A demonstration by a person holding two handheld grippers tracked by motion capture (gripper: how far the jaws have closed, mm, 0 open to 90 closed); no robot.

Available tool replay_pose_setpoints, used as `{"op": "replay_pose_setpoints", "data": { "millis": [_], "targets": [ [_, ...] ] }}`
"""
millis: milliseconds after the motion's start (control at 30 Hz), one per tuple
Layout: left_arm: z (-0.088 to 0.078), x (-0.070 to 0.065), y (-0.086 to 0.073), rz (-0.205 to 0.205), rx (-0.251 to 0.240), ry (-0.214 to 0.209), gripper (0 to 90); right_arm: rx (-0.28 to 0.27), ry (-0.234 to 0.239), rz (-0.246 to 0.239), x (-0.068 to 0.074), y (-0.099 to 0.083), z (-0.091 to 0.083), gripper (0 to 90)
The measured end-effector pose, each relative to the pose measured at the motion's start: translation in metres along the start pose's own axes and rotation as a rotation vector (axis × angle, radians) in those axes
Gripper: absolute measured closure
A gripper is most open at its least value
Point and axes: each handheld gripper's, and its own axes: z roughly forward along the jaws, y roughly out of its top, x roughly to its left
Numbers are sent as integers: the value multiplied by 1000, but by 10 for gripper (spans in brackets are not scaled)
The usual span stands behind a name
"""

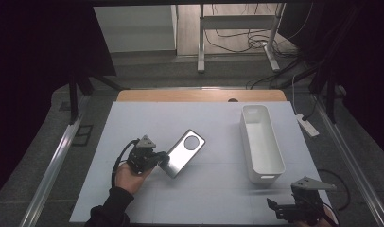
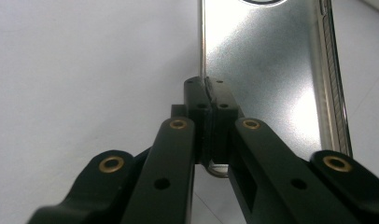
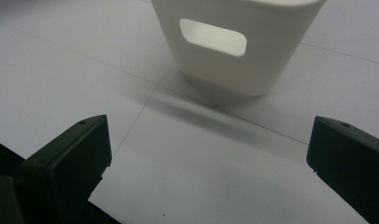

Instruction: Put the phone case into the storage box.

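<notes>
The flat, shiny metal plate with rounded corners and a round hole near one end (image 1: 184, 152) lies slantwise on the left half of the table, its long axis running from the near-left corner up toward the far right, with the holed end pointing away from the person and to the right. The left gripper (image 1: 162, 161) is clamped tight on the near end, its jaws pinching the plate's thin edge in the left gripper view (image 2: 267, 70). The right gripper (image 1: 275, 209) sits at the near right edge with its jaws spread wide and nothing between them, facing the short end of the long white plastic bin with a slot handle (image 3: 234, 42). The table is covered by a pale grey-blue mat (image 1: 218, 194); a strip of wood (image 1: 199, 96) shows at its far edge. Beyond, the dim room has a grey floor with metal stand legs (image 1: 202, 47) and loose cables (image 1: 256, 40).
</notes>
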Motion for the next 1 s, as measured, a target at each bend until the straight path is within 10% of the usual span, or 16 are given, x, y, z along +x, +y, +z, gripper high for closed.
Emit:
{"op": "replay_pose_setpoints", "data": {
  "millis": [1000],
  "targets": [
    [-44, -22, -27, -34, -176, -21, 888, -59, 70, -19, -1, -1, -6, 0]
  ]
}}
